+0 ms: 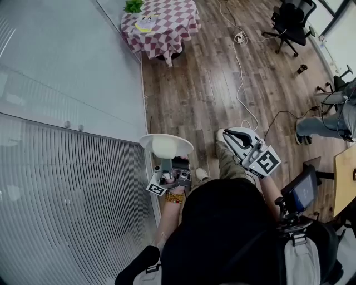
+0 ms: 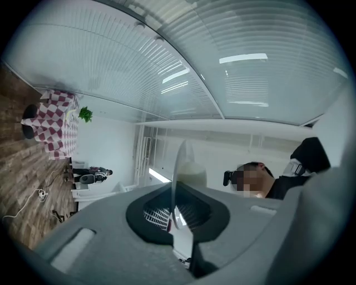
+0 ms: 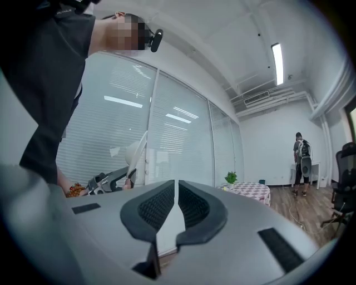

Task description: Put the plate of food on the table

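A white plate [image 1: 166, 146] carries a pale rounded lump of food [image 1: 165, 147]. My left gripper [image 1: 177, 160] is shut on the plate's near rim and tilts upward. In the left gripper view the plate [image 2: 177, 178] stands edge-on between the pads [image 2: 161, 217], with the food [image 2: 193, 173] to its right. My right gripper [image 1: 228, 133] is shut on nothing, to the right of the plate; its pads [image 3: 161, 206] meet. The plate [image 3: 139, 149] and the left gripper [image 3: 108, 181] show in the right gripper view. The table [image 1: 161, 25] with a red-checked cloth stands far ahead across the wood floor.
A glass wall with blinds [image 1: 72, 139] runs close along my left. A potted plant [image 1: 133, 5] and a yellow item [image 1: 146, 24] sit on the table. A white cable [image 1: 240, 72] trails over the floor. An office chair [image 1: 292, 22], a seated person [image 1: 334, 119] and a desk corner [image 1: 346, 178] are at the right.
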### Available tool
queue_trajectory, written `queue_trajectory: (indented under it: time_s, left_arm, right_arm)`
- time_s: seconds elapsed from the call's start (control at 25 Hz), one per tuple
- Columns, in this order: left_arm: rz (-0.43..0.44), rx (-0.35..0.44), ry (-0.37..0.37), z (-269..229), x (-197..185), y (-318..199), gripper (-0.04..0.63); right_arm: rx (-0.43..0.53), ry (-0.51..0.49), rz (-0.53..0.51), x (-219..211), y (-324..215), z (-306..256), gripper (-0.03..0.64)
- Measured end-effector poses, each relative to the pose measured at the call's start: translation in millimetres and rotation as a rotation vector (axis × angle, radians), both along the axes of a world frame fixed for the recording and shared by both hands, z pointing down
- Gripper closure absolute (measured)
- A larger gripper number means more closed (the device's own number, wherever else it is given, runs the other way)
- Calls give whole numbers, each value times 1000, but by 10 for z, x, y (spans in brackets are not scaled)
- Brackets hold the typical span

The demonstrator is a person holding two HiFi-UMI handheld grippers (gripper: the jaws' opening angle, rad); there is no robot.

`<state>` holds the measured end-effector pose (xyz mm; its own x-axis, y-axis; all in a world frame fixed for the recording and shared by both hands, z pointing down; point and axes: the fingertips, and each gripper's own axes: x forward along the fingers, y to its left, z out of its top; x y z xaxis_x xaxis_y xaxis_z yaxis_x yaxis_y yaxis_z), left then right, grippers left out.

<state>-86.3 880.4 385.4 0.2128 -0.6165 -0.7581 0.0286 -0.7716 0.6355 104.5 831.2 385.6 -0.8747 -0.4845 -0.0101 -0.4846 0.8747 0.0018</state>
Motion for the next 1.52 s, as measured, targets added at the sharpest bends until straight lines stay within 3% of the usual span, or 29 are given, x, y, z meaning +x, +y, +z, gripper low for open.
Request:
queue_trajectory:
  time_s: [0.2,0.4,0.8,1.12,1.52]
  left_arm:
    - [6,37,-14,50,69,-149,581]
    - [-19,11,-37,-17,49,-894,581]
    - [7,-8,-120,-85,367,-2448,581]
    - [10,-11,-58,-200,746,-3730,581]
    - [-83,-18,-98,-246,735,-4541,581]
  right_arm:
    - [41,-12,2,27,-264,199,603]
    - [30,-23,-34,-96,-1125,242,603]
    - [13,-15,-60,1,-2744,301,603]
    - [27,32,-82,414,-3931,252,603]
    - [62,25,-59,596,-4742,139,603]
